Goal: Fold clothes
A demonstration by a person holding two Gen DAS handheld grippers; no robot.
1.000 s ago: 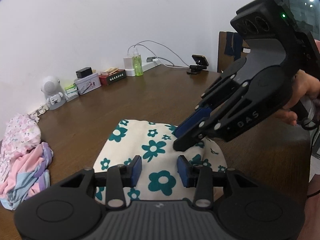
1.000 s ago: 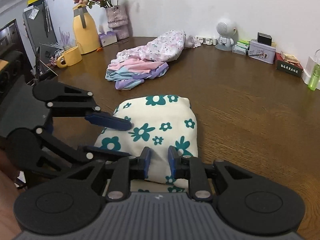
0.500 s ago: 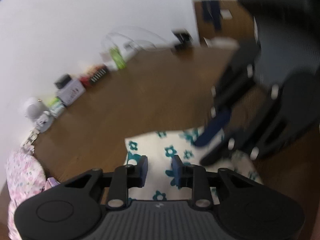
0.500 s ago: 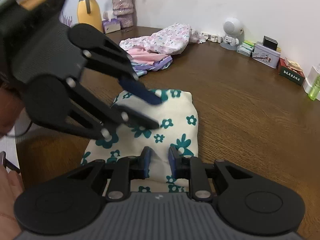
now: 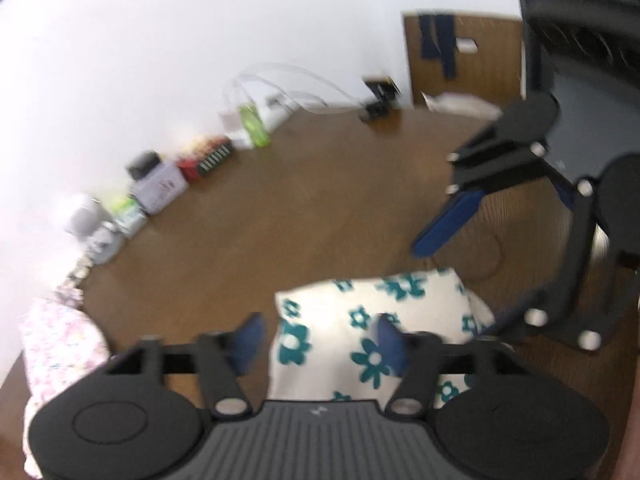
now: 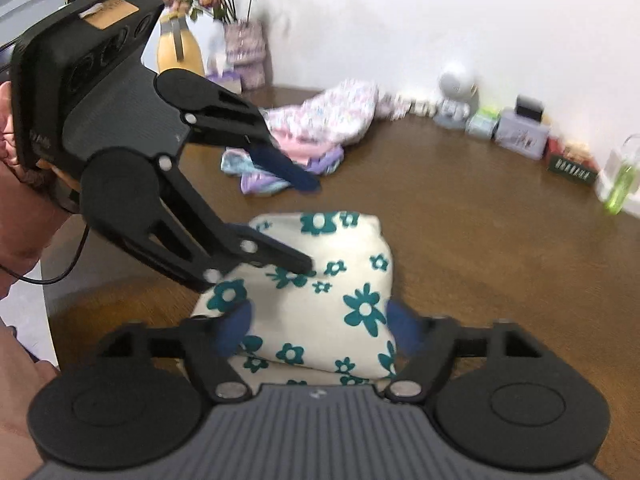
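A folded cream garment with teal flowers (image 5: 372, 320) (image 6: 320, 292) lies on the brown table. My left gripper (image 5: 320, 340) is open, its blue pads wide apart just above the garment's near edge. It also shows in the right wrist view (image 6: 310, 224), jaws spread over the garment's left side. My right gripper (image 6: 318, 326) is open, its pads either side of the garment's near end, holding nothing. In the left wrist view the right gripper (image 5: 460, 280) stands open at the garment's right end. Both views are blurred.
A pile of pink and pastel clothes (image 6: 312, 136) (image 5: 56, 344) lies farther along the table. Small boxes (image 6: 520, 134), a white speaker (image 6: 454, 94), a green bottle (image 5: 252, 124), a yellow jug (image 6: 178, 54) and a flower vase (image 6: 244, 54) line the wall.
Both grippers opened wide; they were nearly shut before. The left gripper swung left and tilted, and the right gripper lifted off the garment.
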